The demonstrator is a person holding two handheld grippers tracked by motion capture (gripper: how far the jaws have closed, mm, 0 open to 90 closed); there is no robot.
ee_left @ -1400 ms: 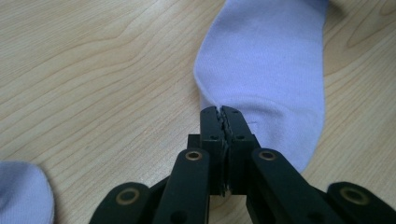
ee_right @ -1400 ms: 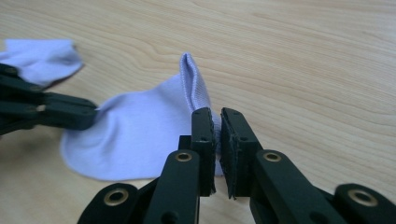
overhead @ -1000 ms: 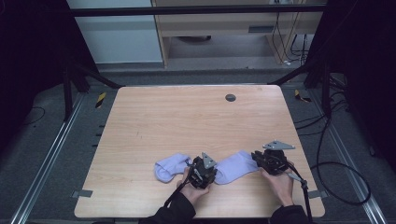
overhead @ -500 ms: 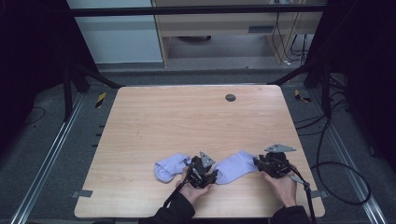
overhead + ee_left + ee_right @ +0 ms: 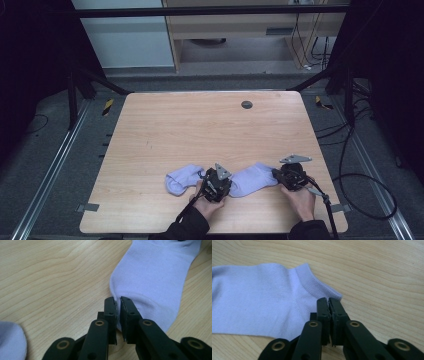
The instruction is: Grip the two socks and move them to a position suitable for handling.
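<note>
Two pale lilac socks lie near the table's front edge. One sock stretches between my grippers, and the other sock lies to the left of the left hand. My left gripper has just been closing, and its jaws pinch the rounded toe edge of the sock between the pads. My right gripper has also just been closing, and it is shut on the ribbed cuff edge of the same sock. The sock lies flat on the wood. A corner of the other sock shows in the left gripper view.
The wooden table has a small dark round cap near its far edge. Black frame rails run along both sides. A cable trails from the right gripper off the table's right side.
Both hands stay almost in place. The right gripper has shifted slightly at the sock's cuff end. The sock between the grippers lies as before.
</note>
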